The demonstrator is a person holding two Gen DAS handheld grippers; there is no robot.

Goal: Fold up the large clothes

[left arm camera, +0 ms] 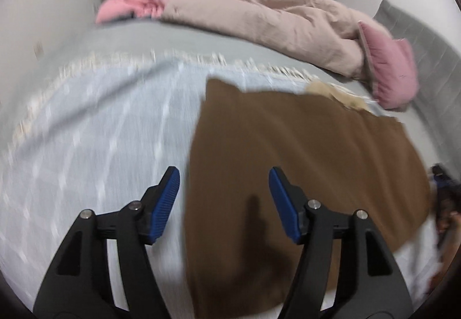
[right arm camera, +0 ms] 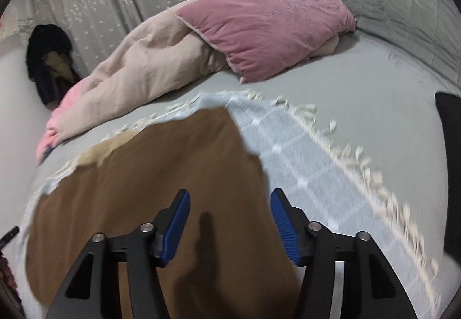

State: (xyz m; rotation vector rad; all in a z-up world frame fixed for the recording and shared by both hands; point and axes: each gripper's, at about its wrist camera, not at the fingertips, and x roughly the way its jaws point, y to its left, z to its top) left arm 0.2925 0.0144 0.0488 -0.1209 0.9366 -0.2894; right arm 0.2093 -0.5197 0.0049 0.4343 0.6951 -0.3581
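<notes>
My left gripper hangs with jaws apart, nothing between the pads, above the left edge of the brown garment. The garment lies flat on the pale blue fringed blanket on the bed. My right gripper also has its jaws apart and empty, over the garment's right edge.

**The bed and what lies on it**

Below me the bed wears a grey sheet. Directly on it lies a pale blue fringed throw, spread flat. At twelve o'clock a beige duvet lies bunched, with a pink pillow at one o'clock. On the throw lies a brown garment.
</notes>
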